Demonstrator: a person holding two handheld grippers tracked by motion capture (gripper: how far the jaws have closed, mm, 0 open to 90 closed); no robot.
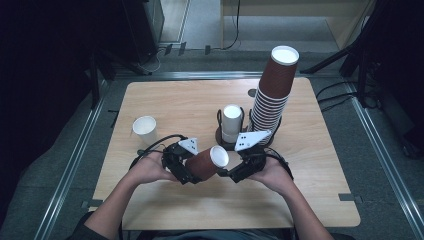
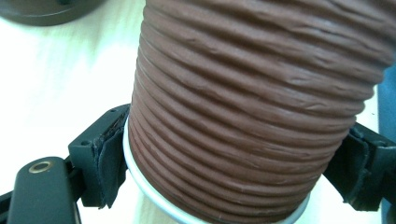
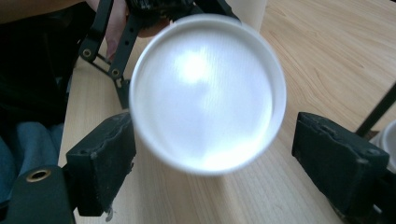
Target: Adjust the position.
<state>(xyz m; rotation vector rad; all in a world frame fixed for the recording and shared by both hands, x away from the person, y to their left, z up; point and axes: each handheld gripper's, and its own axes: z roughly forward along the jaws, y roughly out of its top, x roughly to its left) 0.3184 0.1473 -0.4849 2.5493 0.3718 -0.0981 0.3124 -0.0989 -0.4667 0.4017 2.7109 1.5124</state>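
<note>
The left gripper [image 2: 233, 172] is clamped on a brown ribbed paper cup [image 2: 252, 107], its two black pads pressing the cup's sides just above the white rolled rim (the rim sits nearest the camera in the left gripper view). In the high view that cup [image 1: 206, 162] is held lying nearly level above the table's near half, its white bottom turned toward the right gripper [image 1: 235, 172], with the left gripper [image 1: 182, 167] behind it.

The right gripper [image 3: 212, 154] stands released: in the right gripper view its jaws are spread to either side of the cup's round white bottom [image 3: 208, 93]; the left pad lies right at the edge of the disc, the right pad stands clear of it, and whether the left one touches I cannot tell.

Farther out on the wooden table [image 1: 165, 100], a white paper cup [image 1: 145, 129] stands upright to the left, well apart from both hands. Behind the grippers a black wire holder [image 1: 221, 134] carries a white cup [image 1: 231, 120], and just beside it a tall stack of brown ribbed cups [image 1: 272, 95] leans to the right, bottom up.
</note>
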